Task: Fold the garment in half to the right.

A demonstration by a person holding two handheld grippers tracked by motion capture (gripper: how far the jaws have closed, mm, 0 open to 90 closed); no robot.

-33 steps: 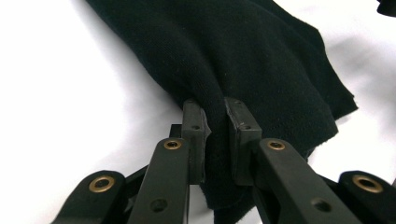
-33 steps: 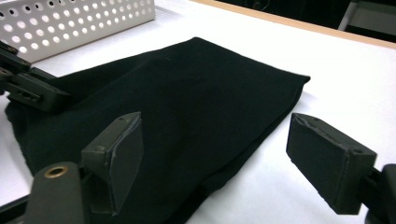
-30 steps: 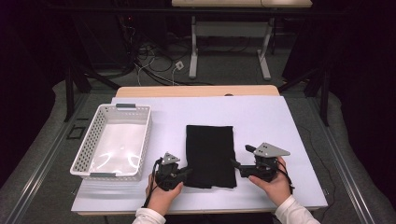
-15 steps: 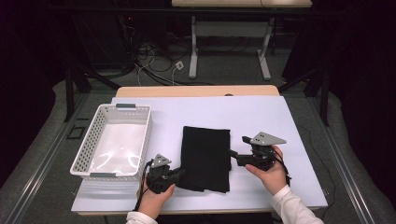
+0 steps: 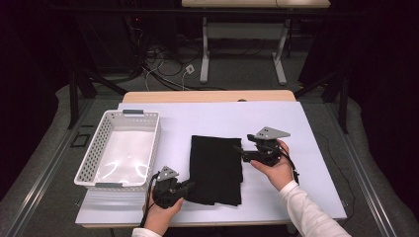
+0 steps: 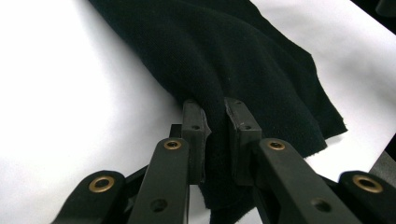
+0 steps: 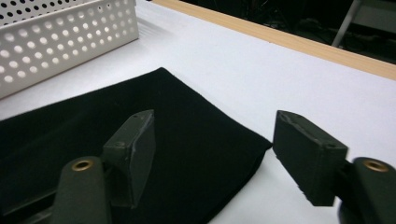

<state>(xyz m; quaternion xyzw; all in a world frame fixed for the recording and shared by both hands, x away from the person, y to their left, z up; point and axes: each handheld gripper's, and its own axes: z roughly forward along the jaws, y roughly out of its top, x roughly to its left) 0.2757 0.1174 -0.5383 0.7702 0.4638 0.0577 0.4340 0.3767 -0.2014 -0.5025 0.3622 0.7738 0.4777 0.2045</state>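
Smooth white tabletop (image 5: 306, 128), left tongs (image 6: 215, 135) pinching woven black cloth (image 5: 216, 168), right tongs (image 7: 212, 154) spread wide, perforated plastic basket (image 5: 94, 153).

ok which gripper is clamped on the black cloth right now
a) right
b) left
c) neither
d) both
b) The left gripper has its jaws shut on a fold of the cloth, while the right gripper stands open over the cloth's corner, gripping nothing.

The black cloth (image 6: 233, 56) looks matt and finely woven. The basket (image 5: 148, 143) is glossy white perforated plastic. The bench (image 5: 207, 96) edge shows pale wood under a smooth white sheet (image 5: 306, 128).
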